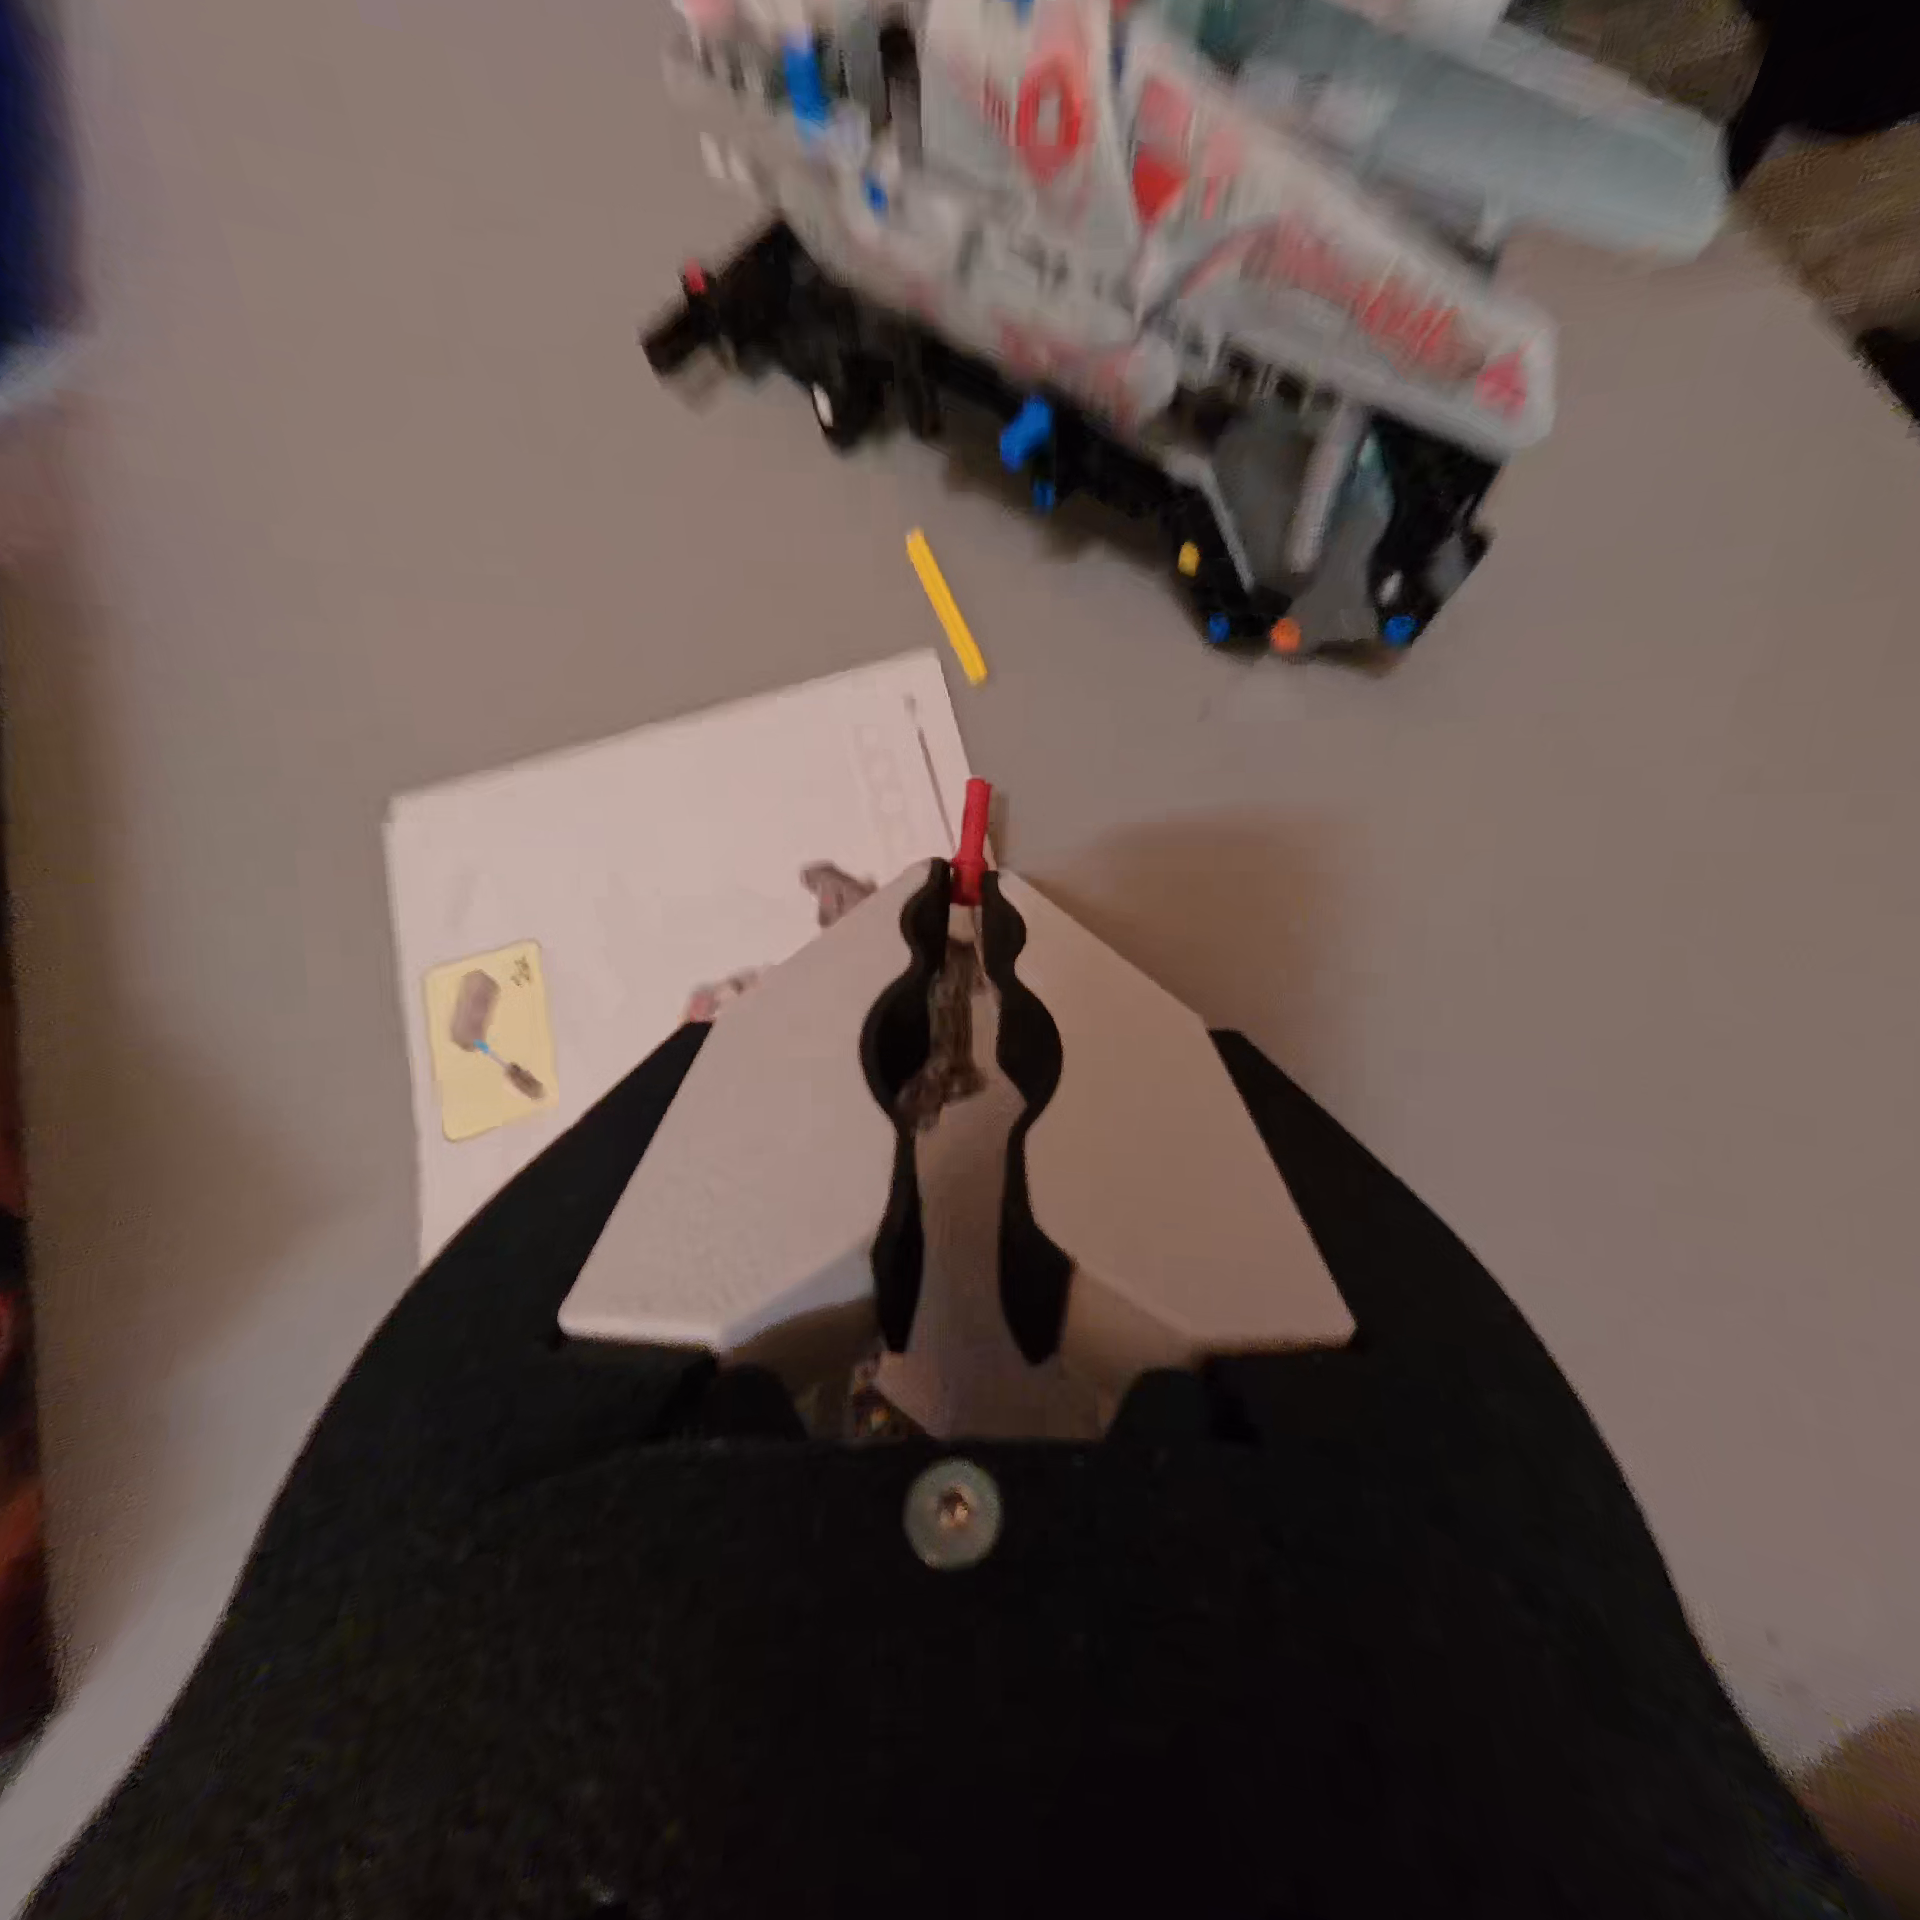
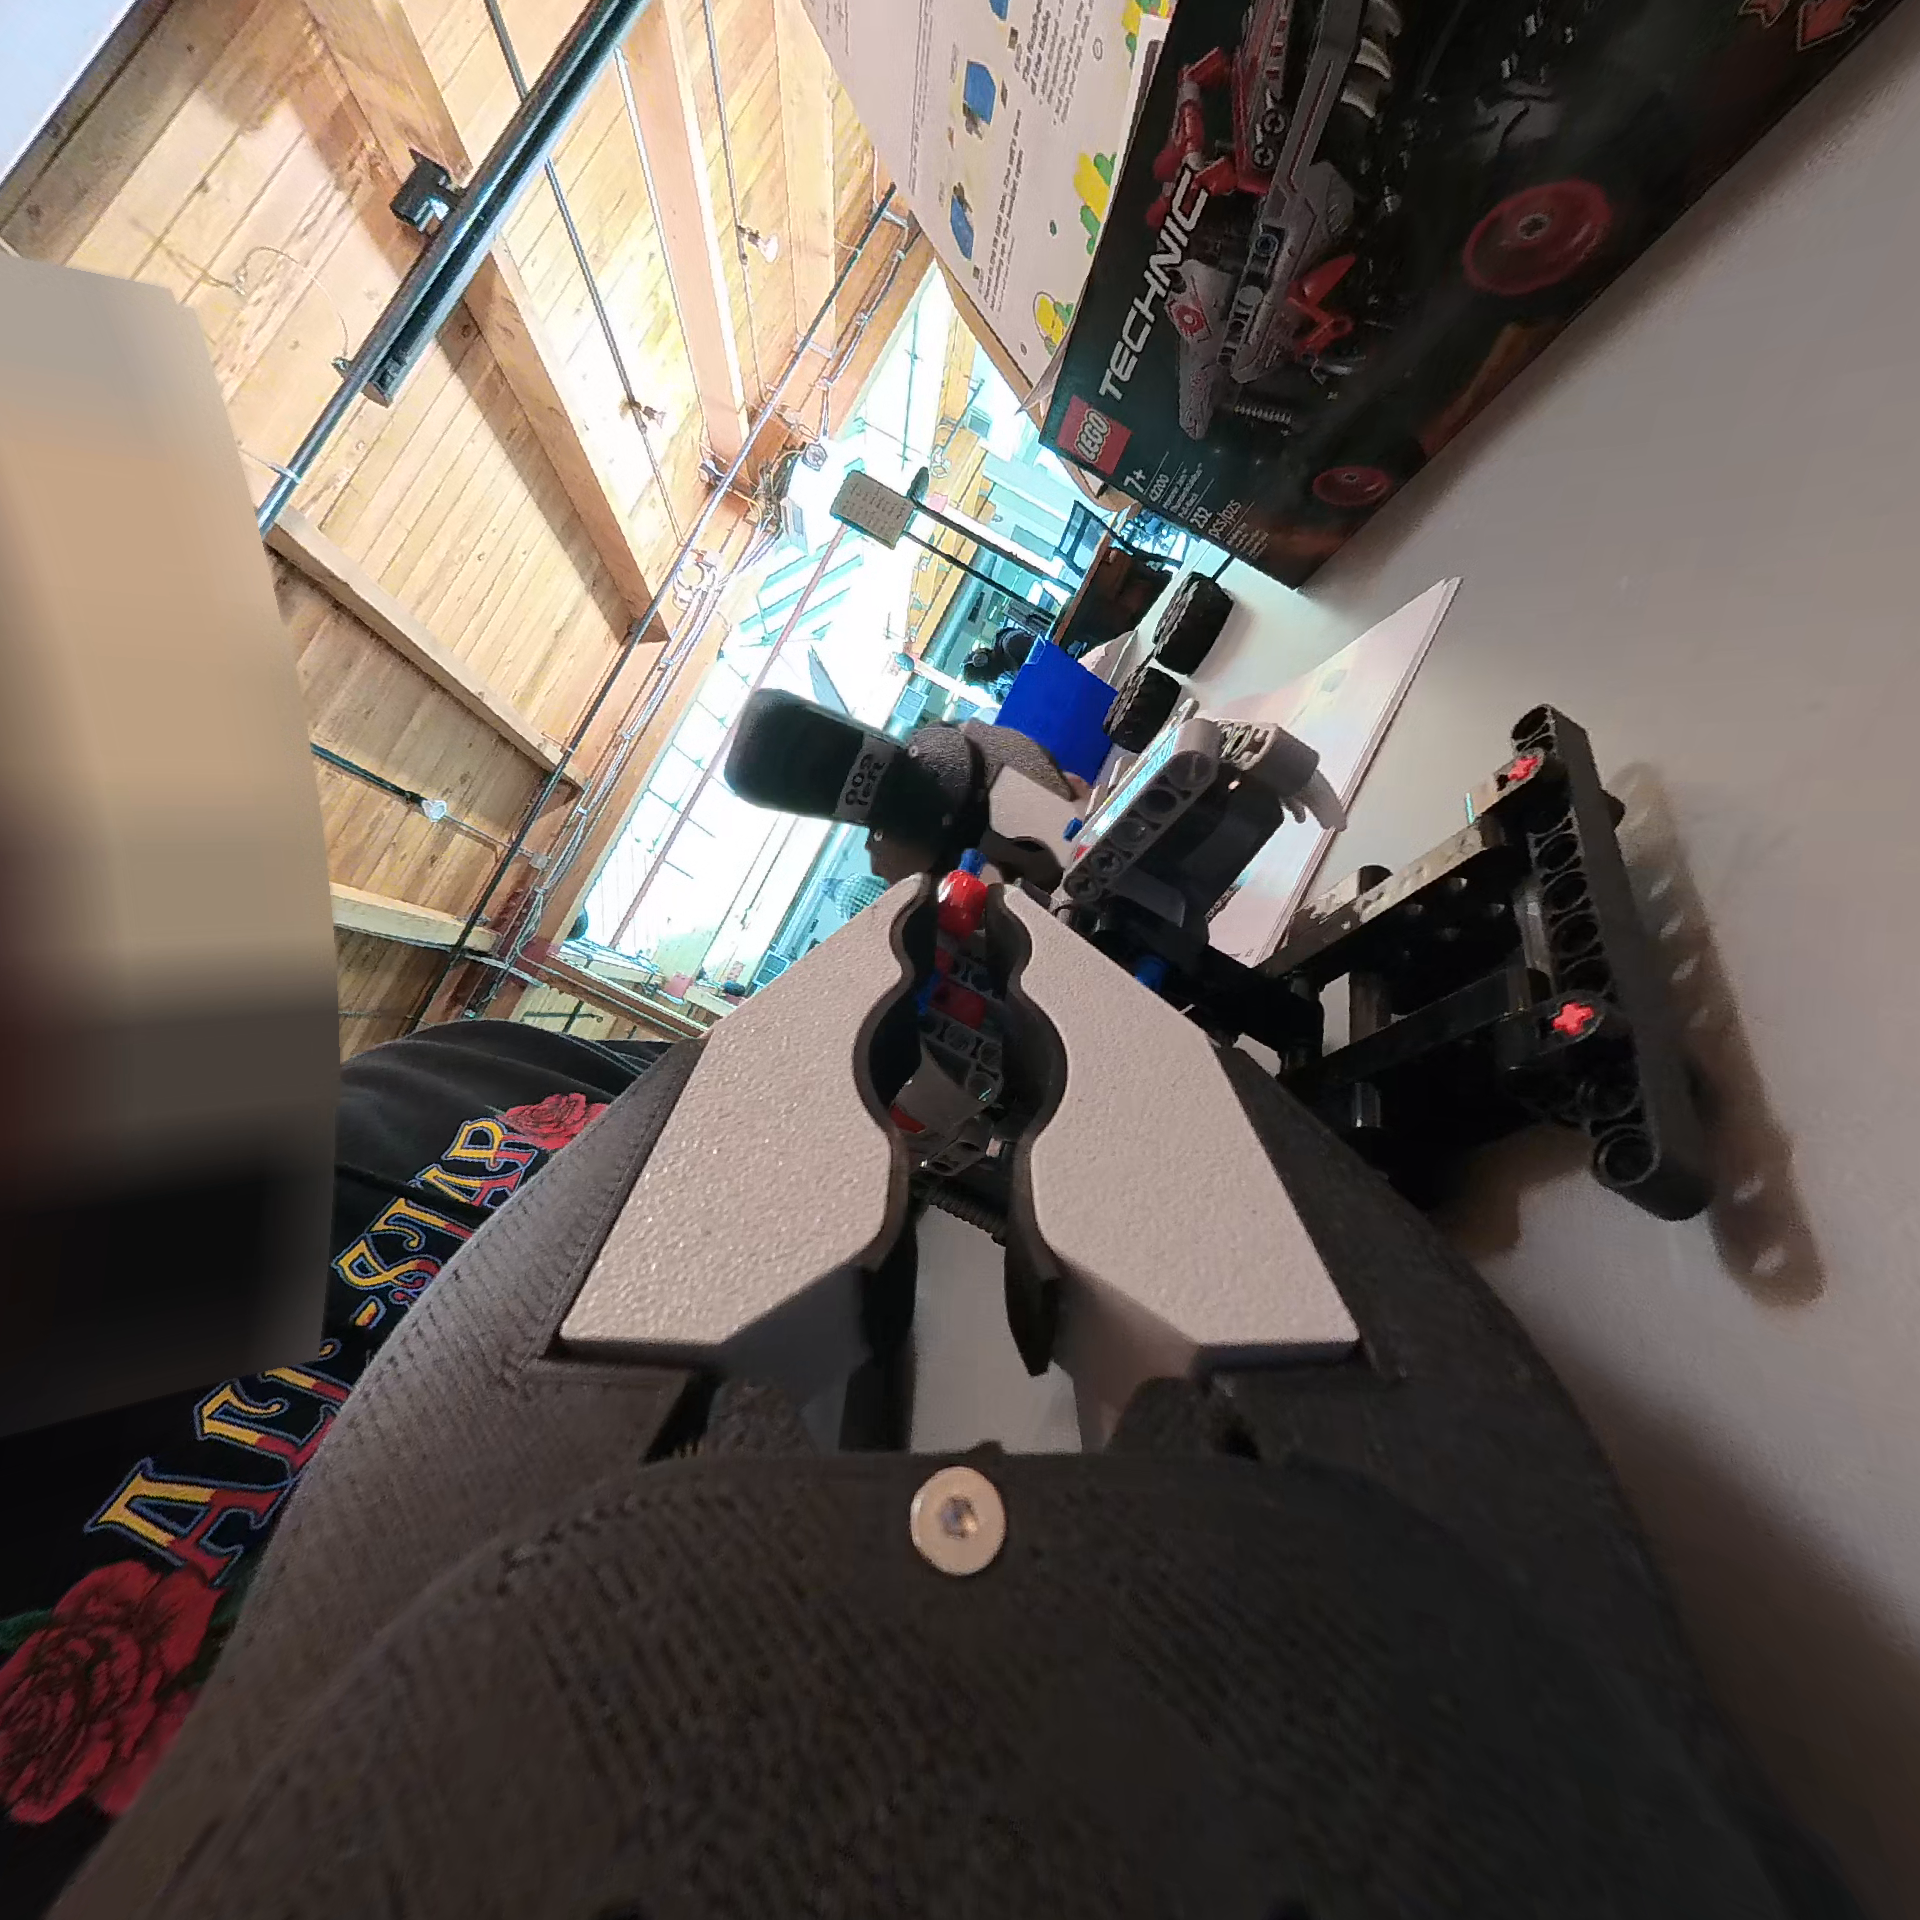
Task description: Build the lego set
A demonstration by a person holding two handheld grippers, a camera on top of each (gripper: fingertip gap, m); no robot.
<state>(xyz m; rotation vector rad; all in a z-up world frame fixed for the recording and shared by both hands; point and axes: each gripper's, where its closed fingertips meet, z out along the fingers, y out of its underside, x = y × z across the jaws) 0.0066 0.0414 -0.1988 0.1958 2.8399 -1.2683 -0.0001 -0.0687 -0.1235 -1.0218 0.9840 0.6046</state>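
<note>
My left gripper (image 1: 966, 883) is shut on a small red pin (image 1: 974, 831) that sticks out past the fingertips, above the corner of the instruction booklet (image 1: 644, 862). The Lego model (image 1: 1195, 312), grey panels with red stickers on a black chassis, is blurred at the top right. A yellow axle (image 1: 943, 605) lies on the table between booklet and model. My right gripper (image 2: 961, 899) is shut on a red, blue and grey part of the model (image 2: 951, 1029). The model's black beam frame (image 2: 1558, 987) rests against the table. The left gripper (image 2: 831, 774) shows farther off.
The Lego set box (image 2: 1351, 260) stands at the table's far side with two black wheels (image 2: 1169, 665) and a blue object (image 2: 1049, 707) near it. The booklet also shows in the right wrist view (image 2: 1361, 707). A person's dark printed shirt (image 2: 208, 1507) is at the lower left. Some 15 centimeters of space lies between my two pairs of fingers. Between my left fingertips and the yellow axle (image 1: 943, 605) there is roughly 7 centimeters.
</note>
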